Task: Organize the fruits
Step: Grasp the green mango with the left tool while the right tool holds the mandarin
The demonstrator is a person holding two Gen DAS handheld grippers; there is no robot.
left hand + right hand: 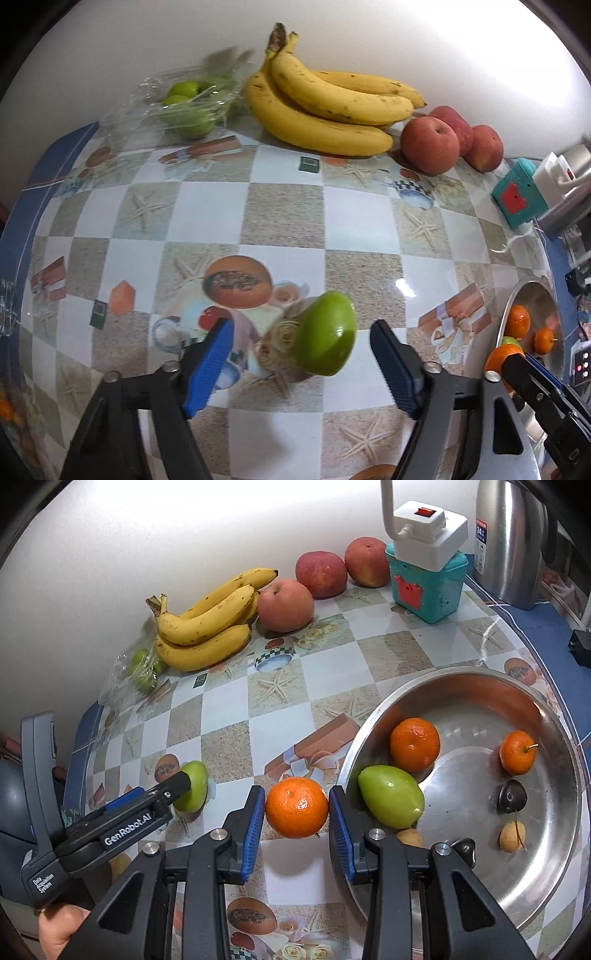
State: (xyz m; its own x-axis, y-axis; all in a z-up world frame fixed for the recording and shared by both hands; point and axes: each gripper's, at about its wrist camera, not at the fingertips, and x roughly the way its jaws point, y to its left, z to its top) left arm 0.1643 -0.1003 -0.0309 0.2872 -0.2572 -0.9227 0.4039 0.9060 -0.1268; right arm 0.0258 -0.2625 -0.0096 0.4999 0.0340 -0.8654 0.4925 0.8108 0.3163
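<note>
**A:** Any writing you can read?

**B:** On the left gripper [186, 781], seen from the right wrist camera, the side of the arm says "GenRobot.AI", and the handle below carries "Data Acquisition System" in small print. The steel flask [511, 542] at the back right has a label with "24" on it; the rest is too small to read. The white switch box [428, 535] on the teal box [428, 587] shows a red rocker and no legible text.

**B:** Jaws next?

**A:** The right gripper [297, 808] has its blue pads pressed on both sides of an orange tangerine [296, 806], held above the patterned tablecloth [229, 720], just beside the rim of the steel bowl [554, 720].

**B:** And the left one?

**A:** From its own camera the left gripper's jaws stand partly open, with a green fruit [325, 334] between them. The fruit lies nearer the right pad, and a clear gap shows on both sides, so neither pad presses on it. In the right wrist view one finger hides part of the fruit.

**B:** Where is the rest of the fruit?

**A:** In the bowl: two tangerines, a second green fruit [390, 796], two dark fruits and small tan ones. Along the wall: a bunch of bananas [328, 107], three red apples [430, 146] and a clear plastic punnet [184, 107] holding more green fruit.
</note>
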